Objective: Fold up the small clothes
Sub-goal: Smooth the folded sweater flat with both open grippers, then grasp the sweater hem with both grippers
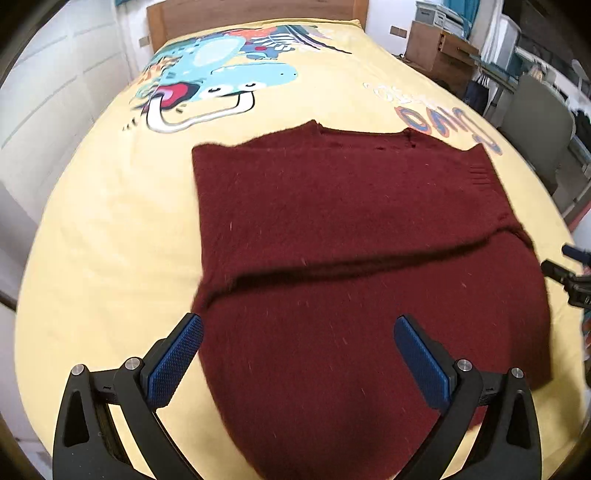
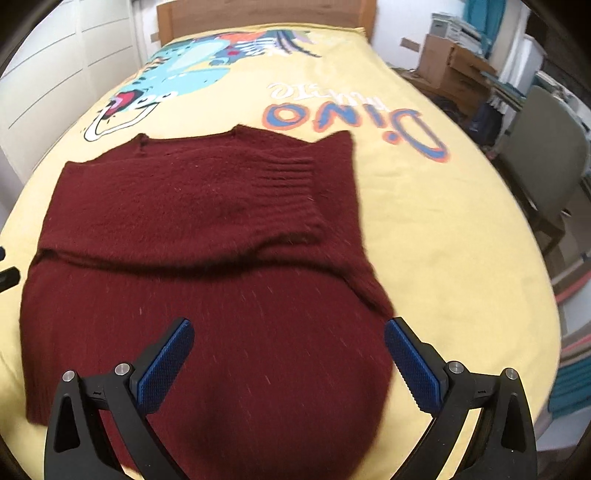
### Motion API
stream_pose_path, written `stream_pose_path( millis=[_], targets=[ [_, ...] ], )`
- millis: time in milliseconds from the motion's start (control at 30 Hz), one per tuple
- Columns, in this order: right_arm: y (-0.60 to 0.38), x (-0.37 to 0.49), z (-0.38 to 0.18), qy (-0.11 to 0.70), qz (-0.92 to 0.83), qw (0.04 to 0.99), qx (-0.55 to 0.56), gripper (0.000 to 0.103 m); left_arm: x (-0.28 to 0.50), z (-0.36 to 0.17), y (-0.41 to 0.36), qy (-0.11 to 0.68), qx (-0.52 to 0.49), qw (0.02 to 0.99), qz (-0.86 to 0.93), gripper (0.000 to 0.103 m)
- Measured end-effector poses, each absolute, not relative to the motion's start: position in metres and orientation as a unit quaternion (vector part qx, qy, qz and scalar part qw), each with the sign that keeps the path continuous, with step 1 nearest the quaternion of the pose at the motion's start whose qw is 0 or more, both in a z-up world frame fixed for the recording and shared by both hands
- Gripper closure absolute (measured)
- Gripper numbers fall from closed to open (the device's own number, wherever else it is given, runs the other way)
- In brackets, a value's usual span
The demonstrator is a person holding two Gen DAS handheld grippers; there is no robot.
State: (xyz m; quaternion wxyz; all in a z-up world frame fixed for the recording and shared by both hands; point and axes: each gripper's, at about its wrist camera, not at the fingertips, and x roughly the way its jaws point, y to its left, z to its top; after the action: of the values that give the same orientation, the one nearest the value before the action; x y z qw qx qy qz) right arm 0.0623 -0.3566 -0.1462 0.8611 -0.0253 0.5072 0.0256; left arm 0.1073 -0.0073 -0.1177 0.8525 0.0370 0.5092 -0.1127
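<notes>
Dark red knit fabric fills the middle of both views: a small sweater (image 1: pixel 362 229) (image 2: pixel 207 236) is spread flat on a bed covered by a yellow sheet (image 1: pixel 110 236) (image 2: pixel 443 236) printed with a cartoon dinosaur (image 1: pixel 221 74) (image 2: pixel 177 74) and the word "Dino" (image 2: pixel 354 122). The neckline is turned towards the wooden headboard (image 1: pixel 255 11) (image 2: pixel 266 11), and the hem lies nearest the cameras. A ribbed cuff (image 2: pixel 295 173) is seen folded in over the chest on the right side, and a fold line is visible across the body of the garment.

The left hand-held gripper (image 1: pixel 297 332) is held above the hem near the sweater's left edge, its blue-padded fingers (image 1: pixel 177 358) spread wide apart with nothing between them. The right hand-held gripper (image 2: pixel 288 336) is held above the hem near the right edge, its fingers (image 2: pixel 413 365) likewise wide apart and holding nothing. Whether either one touches the fabric cannot be told.

Cardboard boxes (image 2: pixel 450 62) and a grey chair (image 2: pixel 543 155) are seen beside the bed on the right.
</notes>
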Motion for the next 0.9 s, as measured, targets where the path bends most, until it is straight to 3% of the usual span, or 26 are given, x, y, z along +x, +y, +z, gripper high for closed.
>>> stream_pose_path(
  millis=[467, 900],
  targets=[
    [-0.395, -0.028, -0.153, 0.536, -0.016, 0.844, 0.009, 0.0, 0.034, -0.143, 0.021, 0.567, 0.022, 0.821, -0.062, 0.001],
    [-0.403, -0.04, -0.215, 0.624, 0.009, 0.78, 0.054, 0.0, 0.025, -0.204, 0.025, 0.643, 0.007, 0.765, -0.039, 0.001]
  ],
)
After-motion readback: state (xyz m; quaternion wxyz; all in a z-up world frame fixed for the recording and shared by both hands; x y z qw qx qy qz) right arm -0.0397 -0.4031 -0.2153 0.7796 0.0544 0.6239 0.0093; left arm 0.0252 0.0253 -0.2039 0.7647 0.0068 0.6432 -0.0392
